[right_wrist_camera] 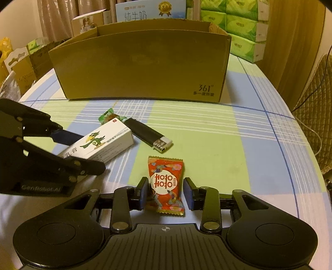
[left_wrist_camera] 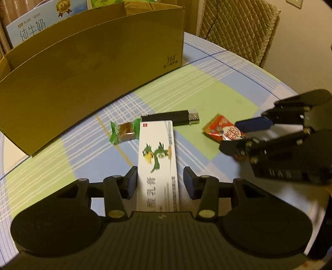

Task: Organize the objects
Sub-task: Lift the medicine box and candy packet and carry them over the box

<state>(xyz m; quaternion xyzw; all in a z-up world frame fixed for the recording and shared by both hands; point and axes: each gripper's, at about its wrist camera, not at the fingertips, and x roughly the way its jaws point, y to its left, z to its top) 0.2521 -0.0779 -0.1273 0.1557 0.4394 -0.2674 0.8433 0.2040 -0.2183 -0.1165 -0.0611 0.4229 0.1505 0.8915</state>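
A white ointment box [left_wrist_camera: 157, 162] with a green bird print lies on the checked tablecloth between the fingers of my left gripper [left_wrist_camera: 160, 182]; the jaws are open around it, the left pad near it, the right apart. It also shows in the right wrist view [right_wrist_camera: 99, 145]. A red candy packet [right_wrist_camera: 166, 184] lies between the open jaws of my right gripper [right_wrist_camera: 166, 193], with a small gap on each side. A black lighter [left_wrist_camera: 172, 118] and a green-wrapped candy [left_wrist_camera: 124, 131] lie beyond the box.
A large open cardboard box [right_wrist_camera: 143, 64] stands at the back of the round table [right_wrist_camera: 259, 149]. Behind it are a milk carton [right_wrist_camera: 149, 10] and stacked green tissue packs [right_wrist_camera: 238, 27]. A quilted chair [left_wrist_camera: 238, 29] stands at the right.
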